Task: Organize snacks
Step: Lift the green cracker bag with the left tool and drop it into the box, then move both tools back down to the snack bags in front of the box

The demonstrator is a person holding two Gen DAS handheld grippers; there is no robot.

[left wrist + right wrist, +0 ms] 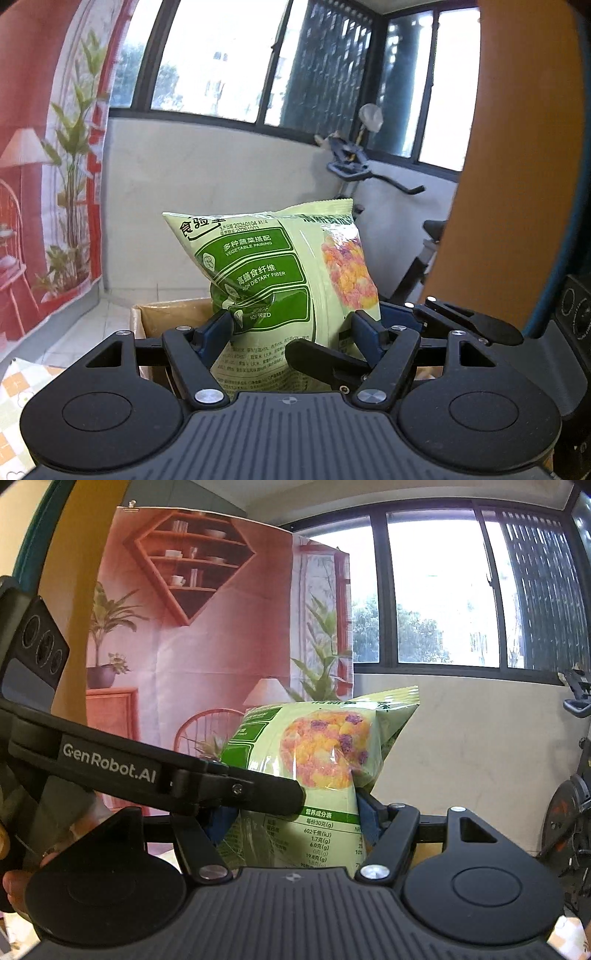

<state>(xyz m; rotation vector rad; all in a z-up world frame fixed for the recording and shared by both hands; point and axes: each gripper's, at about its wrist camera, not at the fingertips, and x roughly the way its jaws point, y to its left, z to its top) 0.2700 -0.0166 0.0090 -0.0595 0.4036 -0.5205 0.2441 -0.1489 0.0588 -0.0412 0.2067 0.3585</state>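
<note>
Left wrist view: the left gripper [290,328] pinches the lower half of an upright green vegetable-crisp bag [273,273], held above an open cardboard box [166,317] whose contents stay hidden. Right wrist view: the right gripper [295,819] clamps the same bag [317,760], the left gripper's finger [258,794] touching its left face.

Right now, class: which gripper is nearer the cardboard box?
Left. The left gripper holds the green snack bag just above the cardboard box; the right gripper's view shows no box.
</note>
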